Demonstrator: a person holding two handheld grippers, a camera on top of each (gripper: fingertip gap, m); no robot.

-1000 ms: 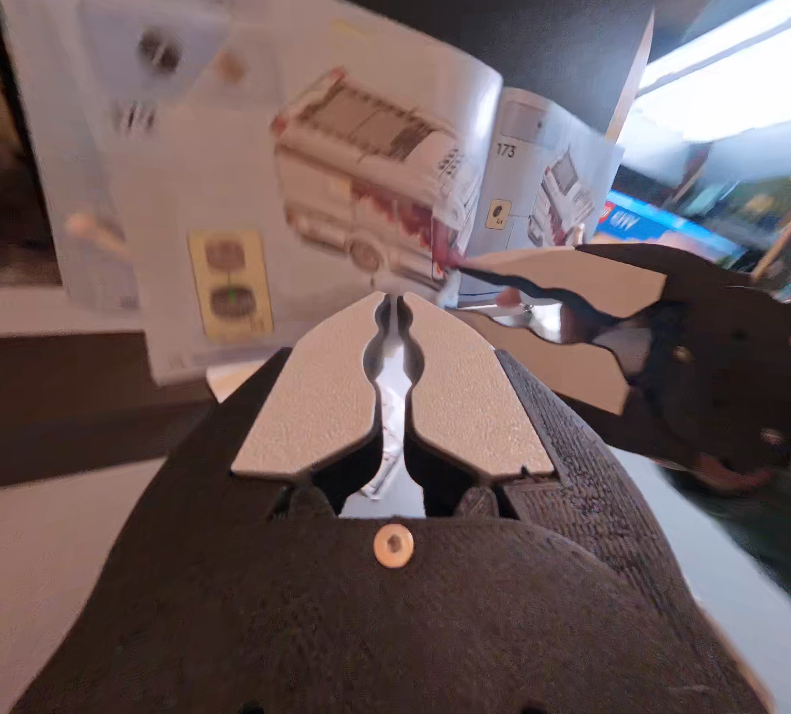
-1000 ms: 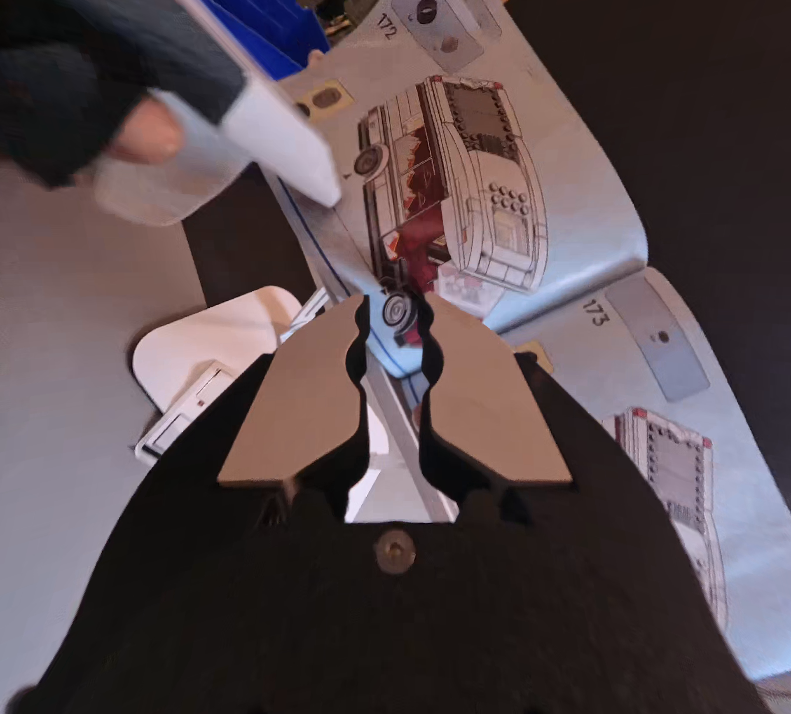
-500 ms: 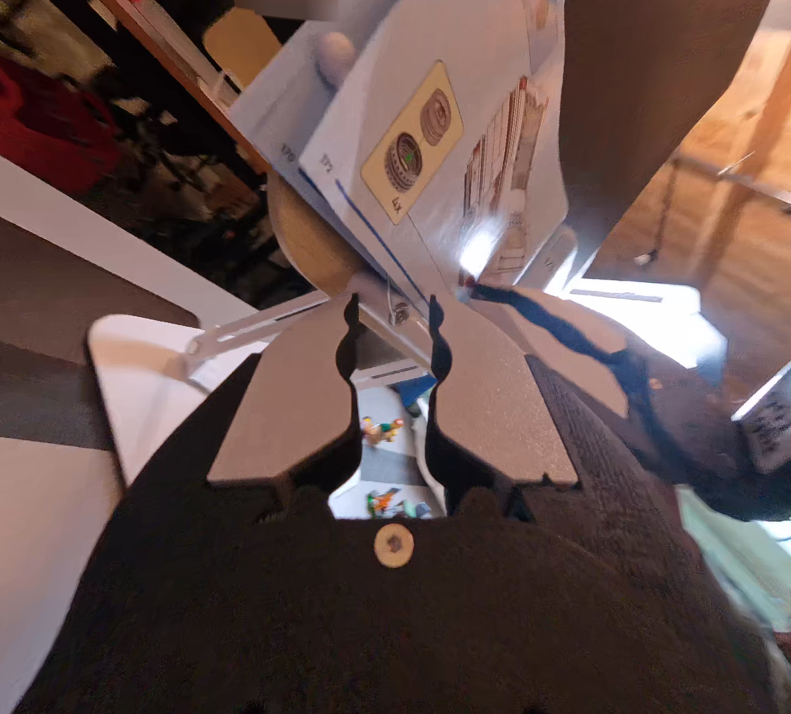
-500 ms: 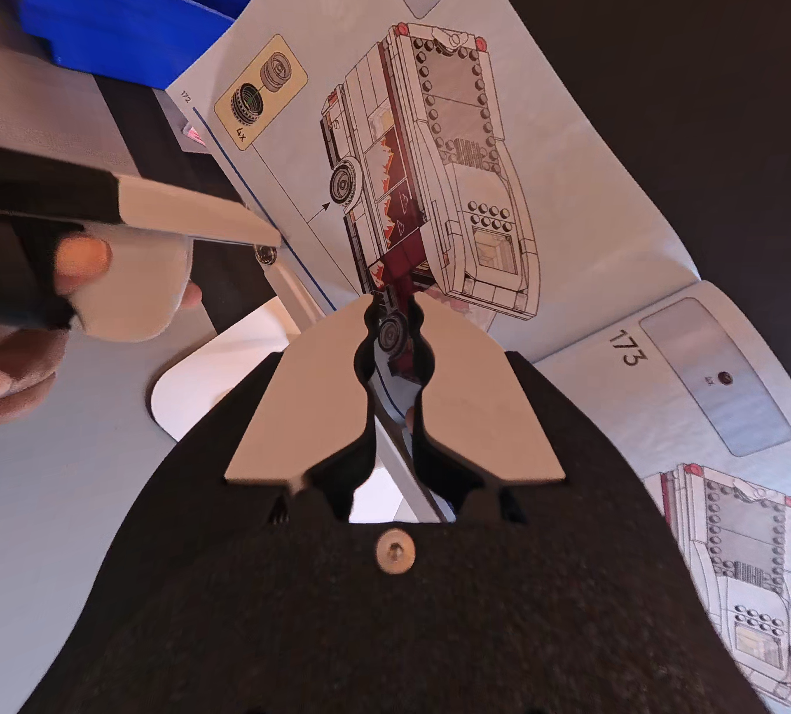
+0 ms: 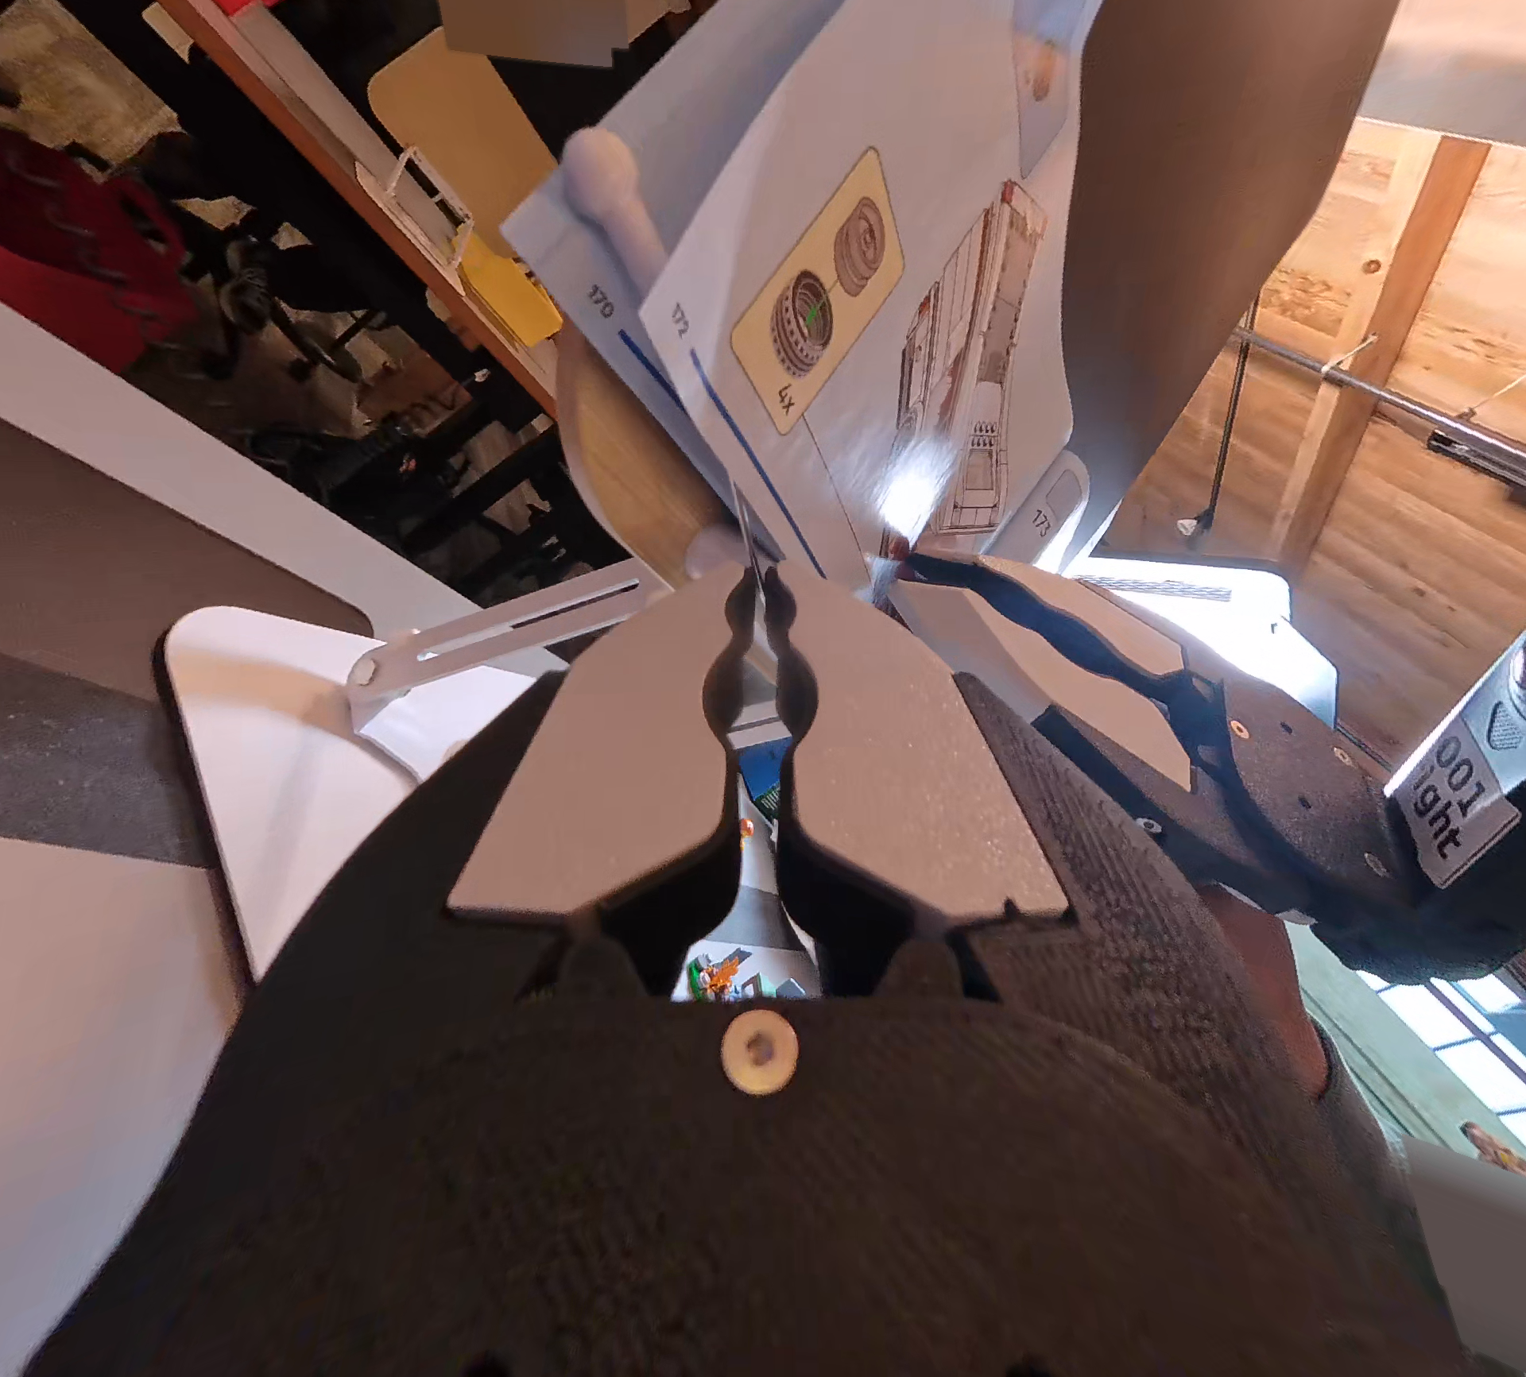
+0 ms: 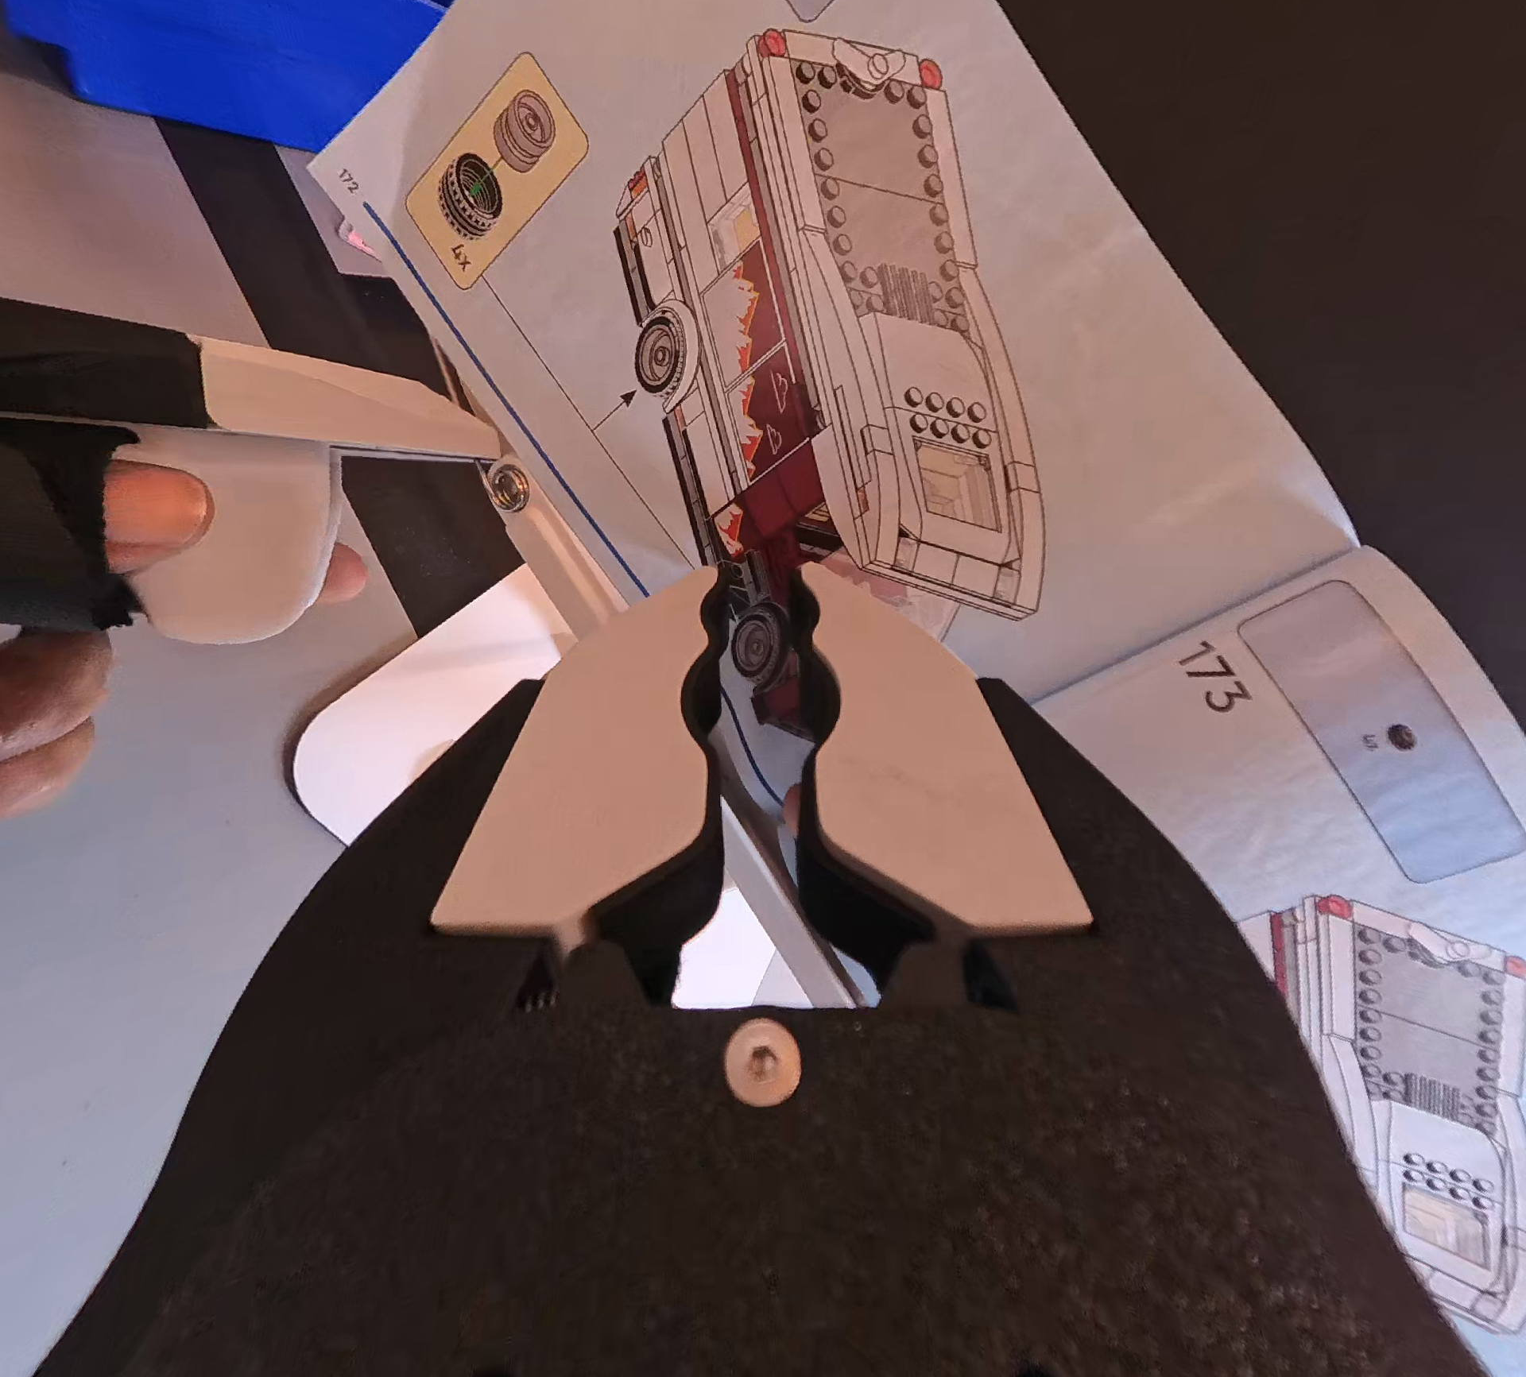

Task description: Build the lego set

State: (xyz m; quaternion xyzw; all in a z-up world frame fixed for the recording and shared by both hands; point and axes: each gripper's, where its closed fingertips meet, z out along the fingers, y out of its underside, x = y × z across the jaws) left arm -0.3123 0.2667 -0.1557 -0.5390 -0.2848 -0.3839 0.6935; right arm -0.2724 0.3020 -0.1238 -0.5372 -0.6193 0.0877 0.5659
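Left wrist view is showing the instruction booklet [image 5: 826, 140] standing open and nearly edge-on in front of you, its pages carrying printed step numbers, a yellow parts box and line drawings of a white and dark-red brick-built vehicle. Your left gripper [image 5: 755, 582] is pinching the lower edge of one thin page, its jaws pressed almost together on the paper. Your right gripper [image 6: 758, 578] is sitting at the bottom edge of the facing page. Its jaws are standing narrow with the sheet running between them, and you cannot tell whether the pads are pressing on it. A white sticker [image 5: 1453, 801] with dark writing is showing on that gripper's body.

The two grippers are working just beside each other at the booklet's foot. A slotted white stand arm [image 5: 495, 636] is crossing just to the left, rising from a white base plate [image 5: 272, 718] on the grey counter [image 6: 124, 925]. Blue bins [image 6: 206, 0] are standing beyond the page's far corner, well apart from your jaws.
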